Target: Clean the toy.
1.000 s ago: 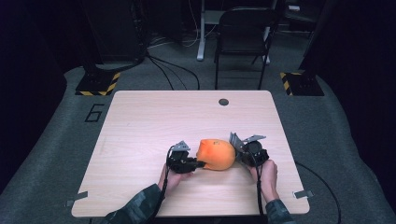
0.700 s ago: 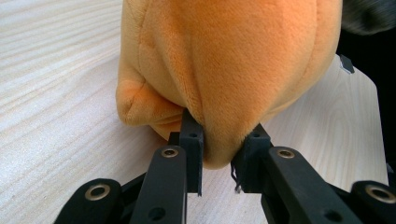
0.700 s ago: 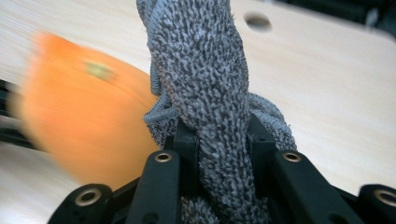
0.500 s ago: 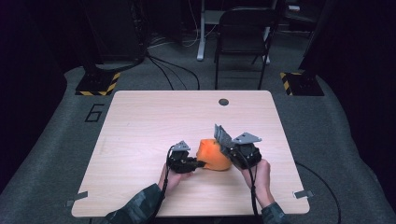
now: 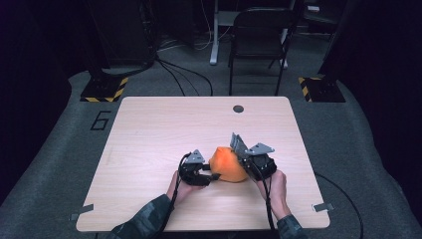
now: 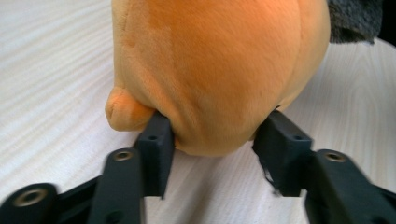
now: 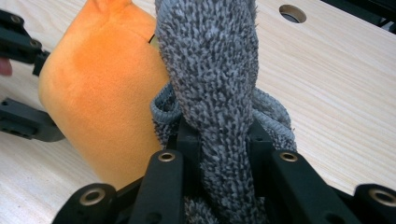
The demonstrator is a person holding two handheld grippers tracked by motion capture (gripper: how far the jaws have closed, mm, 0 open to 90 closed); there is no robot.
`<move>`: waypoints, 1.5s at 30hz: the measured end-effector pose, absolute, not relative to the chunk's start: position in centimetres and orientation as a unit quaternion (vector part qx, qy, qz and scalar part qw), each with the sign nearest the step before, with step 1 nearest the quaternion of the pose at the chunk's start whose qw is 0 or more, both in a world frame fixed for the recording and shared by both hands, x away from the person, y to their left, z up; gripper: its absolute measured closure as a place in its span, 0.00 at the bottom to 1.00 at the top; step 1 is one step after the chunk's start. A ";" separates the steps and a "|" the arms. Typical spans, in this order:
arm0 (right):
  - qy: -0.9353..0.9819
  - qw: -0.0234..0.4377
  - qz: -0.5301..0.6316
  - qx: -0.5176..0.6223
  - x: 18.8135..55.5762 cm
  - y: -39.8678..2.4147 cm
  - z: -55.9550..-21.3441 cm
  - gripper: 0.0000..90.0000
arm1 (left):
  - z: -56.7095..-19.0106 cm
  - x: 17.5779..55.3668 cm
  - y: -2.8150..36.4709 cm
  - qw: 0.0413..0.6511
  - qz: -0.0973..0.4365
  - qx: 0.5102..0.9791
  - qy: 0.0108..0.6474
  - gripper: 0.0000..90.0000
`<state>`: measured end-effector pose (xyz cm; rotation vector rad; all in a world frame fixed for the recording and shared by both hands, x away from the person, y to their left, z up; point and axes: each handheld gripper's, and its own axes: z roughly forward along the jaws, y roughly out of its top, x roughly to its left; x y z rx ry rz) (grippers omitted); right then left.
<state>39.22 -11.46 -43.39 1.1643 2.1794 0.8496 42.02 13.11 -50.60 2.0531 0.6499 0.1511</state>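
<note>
From above, you work at the near edge of a pale wooden counter [image 5: 149, 134], your hands coming in from the bottom. An orange plush toy [image 5: 226, 164] rests on the wood between the two tools. Your left gripper [image 5: 196, 172] sits against the toy's left side; your right gripper [image 5: 249, 159] is raised at its right, with a grey cloth [image 5: 238, 143] standing up from it. The cloth looks lifted clear so it can be drawn off or along the toy while the left tool steadies it.

Around you: a round cable hole [image 5: 238, 108] far back in the counter, well apart from the work; a black chair [image 5: 259, 40] beyond the far edge; hazard-striped bases [image 5: 104, 89] on the floor to either side. Nothing stands between your hands and the toy.

Along the left gripper, the orange plush toy [image 6: 210, 70] bulges between the two black jaws, which have just been opening. They flank its lower rounded end; whether the pads press it you cannot tell from here, and the hold looks loose at best. A small plush nub [image 6: 123, 109] juts beside one jaw. A corner of grey cloth [image 6: 355, 18] peeks in at top right.

Along the right gripper, the jaws are clamped on a thick twisted fold of the grey cloth [image 7: 210, 93], which rises straight ahead. The toy [image 7: 102, 93] lies just beside it, touching the cloth, with the left gripper's jaws [image 7: 23, 84] on its far side.
</note>
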 end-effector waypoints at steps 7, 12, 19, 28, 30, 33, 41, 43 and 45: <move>0.805 0.262 0.312 0.431 39.3 -11.4 -43.4 0.82 | -50.2 42.1 13.9 0.459 0.129 0.856 0.201 0.33; 0.805 0.262 0.313 0.431 39.5 -11.4 -43.5 0.82 | -50.8 42.6 13.6 0.434 0.165 0.868 0.176 0.21; 0.806 0.259 0.312 0.431 39.7 -11.5 -43.5 0.82 | -51.5 43.2 13.0 0.417 0.188 0.878 0.143 0.16; 0.806 0.257 0.312 0.432 39.8 -11.3 -43.6 0.82 | -52.1 43.3 12.1 0.411 0.199 0.882 0.116 0.34; 0.806 0.260 0.313 0.430 39.8 -11.3 -43.7 0.82 | -52.0 43.3 12.1 0.411 0.197 0.883 0.115 0.39; 0.805 0.258 0.314 0.431 39.8 -11.3 -43.7 0.82 | -52.0 43.2 12.0 0.409 0.199 0.883 0.114 0.54; 0.772 0.271 0.342 0.462 39.4 -15.4 -41.6 0.82 | -52.0 43.1 11.9 0.414 0.207 0.879 0.118 0.76; 0.757 0.279 0.338 0.486 39.3 -17.6 -41.7 0.82 | -52.1 43.0 12.0 0.415 0.210 0.878 0.116 0.77; 0.747 0.274 0.327 0.510 39.4 -19.5 -42.5 0.82 | -52.1 42.9 12.0 0.420 0.216 0.873 0.117 0.79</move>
